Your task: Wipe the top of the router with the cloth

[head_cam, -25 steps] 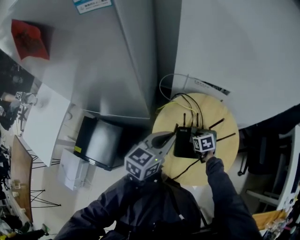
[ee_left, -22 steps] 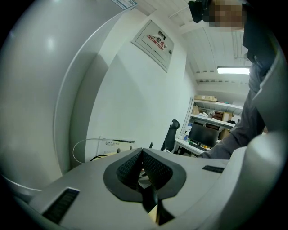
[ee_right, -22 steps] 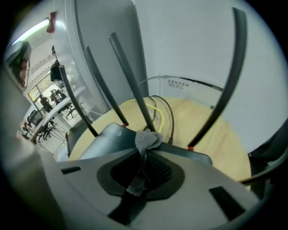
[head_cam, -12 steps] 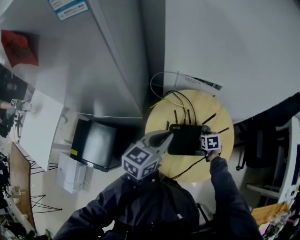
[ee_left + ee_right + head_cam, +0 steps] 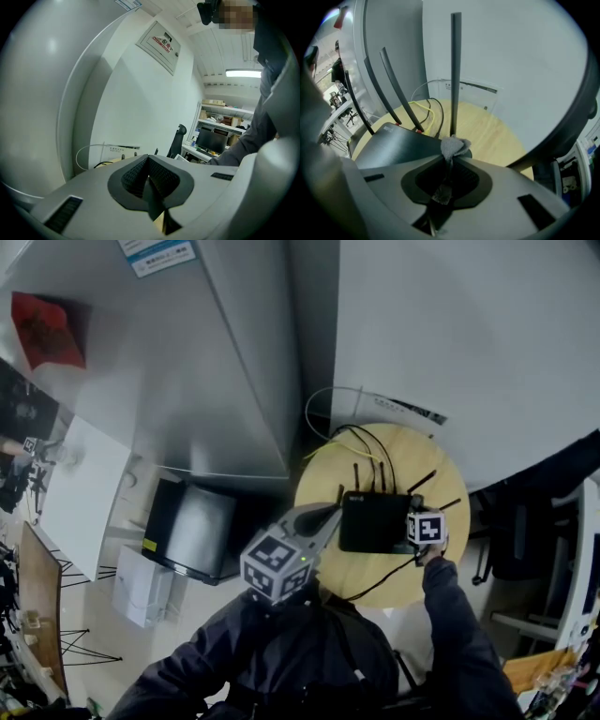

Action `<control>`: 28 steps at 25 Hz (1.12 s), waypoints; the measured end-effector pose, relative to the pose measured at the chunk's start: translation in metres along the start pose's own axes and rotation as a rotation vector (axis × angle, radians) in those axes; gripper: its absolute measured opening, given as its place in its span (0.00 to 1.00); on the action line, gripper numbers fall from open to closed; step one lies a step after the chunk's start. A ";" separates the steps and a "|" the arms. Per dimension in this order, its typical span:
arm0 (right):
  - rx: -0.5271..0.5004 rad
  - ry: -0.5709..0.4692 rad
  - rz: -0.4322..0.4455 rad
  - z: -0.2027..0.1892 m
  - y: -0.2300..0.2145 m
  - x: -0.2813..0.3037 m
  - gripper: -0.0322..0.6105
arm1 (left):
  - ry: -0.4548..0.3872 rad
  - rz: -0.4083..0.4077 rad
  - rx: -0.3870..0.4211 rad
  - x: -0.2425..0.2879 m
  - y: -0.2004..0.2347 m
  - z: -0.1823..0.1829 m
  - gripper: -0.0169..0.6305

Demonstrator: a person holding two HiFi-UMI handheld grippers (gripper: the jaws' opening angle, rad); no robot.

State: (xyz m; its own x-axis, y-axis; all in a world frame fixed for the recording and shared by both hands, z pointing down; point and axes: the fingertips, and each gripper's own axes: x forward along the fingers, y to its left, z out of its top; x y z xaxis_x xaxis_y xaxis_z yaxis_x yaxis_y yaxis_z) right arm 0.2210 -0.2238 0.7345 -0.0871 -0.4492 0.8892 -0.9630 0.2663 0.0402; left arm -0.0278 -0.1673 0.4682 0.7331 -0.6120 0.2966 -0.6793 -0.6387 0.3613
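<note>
Now drawn to right edge of router (image 5: 375, 521), cloth (image 5: 452, 146) clenched in right hand-held gripper (image 5: 450, 158), left hand-held gripper (image 5: 149, 165) clenched empty: pass likely finishing.

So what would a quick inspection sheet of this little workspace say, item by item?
Surface: round wooden table, mostly bare.
Job's things: black router with upright antennas lies on it; grey cloth at the router's right edge.
Clutter: nothing seen.
Grippers: left gripper shut, empty, near the router's left edge; right gripper shut on the cloth.
Cables: black and yellow cables behind the router; one black cable runs forward.
Surroundings: grey wall panels; black box on the floor.
</note>
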 end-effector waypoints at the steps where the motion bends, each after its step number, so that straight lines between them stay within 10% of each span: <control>1: 0.010 -0.011 0.025 0.002 0.007 -0.002 0.16 | 0.000 0.000 -0.002 -0.001 0.000 0.000 0.03; 16: -0.167 -0.063 0.371 0.025 0.218 -0.015 0.16 | -0.001 -0.001 -0.009 -0.007 0.001 0.002 0.03; 28: -0.133 -0.049 0.303 0.004 0.146 -0.017 0.16 | -0.002 -0.012 -0.001 -0.001 -0.006 0.001 0.03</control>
State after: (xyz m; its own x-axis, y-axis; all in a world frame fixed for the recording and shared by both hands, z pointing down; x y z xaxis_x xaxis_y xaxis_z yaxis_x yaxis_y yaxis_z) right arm 0.0810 -0.1806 0.7234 -0.3798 -0.3722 0.8469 -0.8499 0.5020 -0.1605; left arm -0.0240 -0.1638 0.4646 0.7413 -0.6051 0.2904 -0.6703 -0.6455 0.3660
